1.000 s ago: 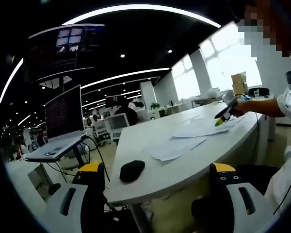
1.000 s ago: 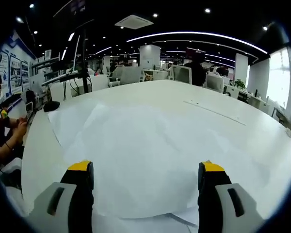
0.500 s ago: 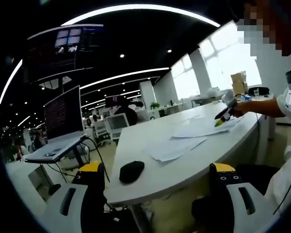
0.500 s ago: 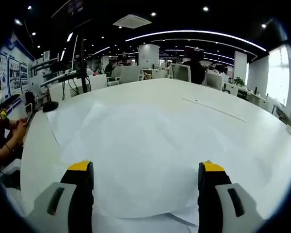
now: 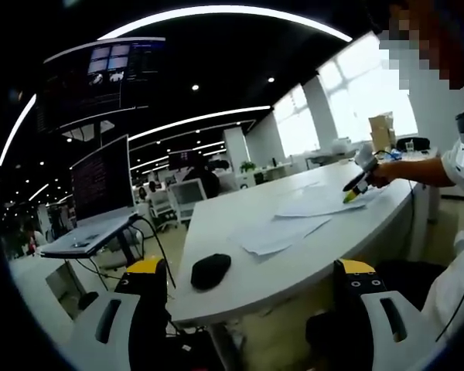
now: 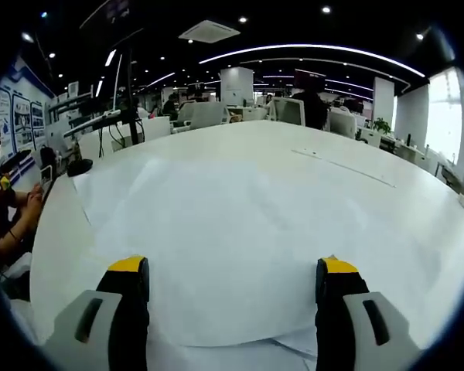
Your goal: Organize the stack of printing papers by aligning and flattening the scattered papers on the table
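**Papers still loose, tidying hardly begun**

From where I stand, the white printing sheets lie fanned across the long white curved surface, overlapping at odd angles rather than squared into one pile. One clump sits nearer the surface's rounded end, a second clump lies further along, and their corners point different ways. My reading is that the aligning and flattening is all still to do; nothing looks gathered.

The left tongs hang off the near end of the surface, jaws apart and holding nothing, well short of the papers. Between them and the sheets rests a black computer mouse, close to the surface's edge, which would be easy to knock off on the way in.

The right tongs are low over the broad white sheets, jaws spread wide with nothing between them; a paper edge shows just under the tips. Whether the tips touch the paper I cannot tell. In the left gripper view this same tool is over the far clump, held in the person's hand.

Room is generous: beyond the sheets the surface runs bare toward the far side, with only a thin seam crossing it. The left-hand paper edge lies near the surface's rim, beside a seated person, so pushing that way has little margin. Sliding sheets inward looks the safer direction.
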Demonstrator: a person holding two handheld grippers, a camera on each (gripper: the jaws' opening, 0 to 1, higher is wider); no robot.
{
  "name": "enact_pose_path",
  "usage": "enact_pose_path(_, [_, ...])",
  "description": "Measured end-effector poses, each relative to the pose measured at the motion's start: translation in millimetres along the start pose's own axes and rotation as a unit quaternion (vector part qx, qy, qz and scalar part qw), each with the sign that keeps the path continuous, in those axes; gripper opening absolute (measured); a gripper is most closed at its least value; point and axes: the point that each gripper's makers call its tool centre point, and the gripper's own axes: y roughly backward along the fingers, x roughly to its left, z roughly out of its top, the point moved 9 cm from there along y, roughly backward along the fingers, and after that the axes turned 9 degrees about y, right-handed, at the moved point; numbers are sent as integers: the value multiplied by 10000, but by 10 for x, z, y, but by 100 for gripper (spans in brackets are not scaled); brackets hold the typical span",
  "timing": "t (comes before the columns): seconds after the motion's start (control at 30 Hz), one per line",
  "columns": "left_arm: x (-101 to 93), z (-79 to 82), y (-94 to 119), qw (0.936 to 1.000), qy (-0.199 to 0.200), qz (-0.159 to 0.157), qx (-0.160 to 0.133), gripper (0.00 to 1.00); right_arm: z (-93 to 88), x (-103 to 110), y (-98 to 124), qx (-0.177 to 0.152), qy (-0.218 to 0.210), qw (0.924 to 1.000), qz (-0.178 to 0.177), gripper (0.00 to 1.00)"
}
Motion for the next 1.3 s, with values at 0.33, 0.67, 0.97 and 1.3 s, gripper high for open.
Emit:
enact_pose_path(0.33, [4,-8,2,10000,-4,-7,1,91,-28,6,-12,-161,33,9999,-29,84])
enact_pose_path(0.67, [8,20,38,10000,5,13,-57,91,-27,17,-7,-199,13,9998,-94,82])
enact_pose_path(0.97, [-4,10,50,10000,7,18,-55,91,-58,36,-7,-309,-6,9994,-155,75])
enact_pose_path(1.3, [-11,36,35,10000,-30,-9,-79,91,-76,48,-11,-388,16,9992,-117,70])
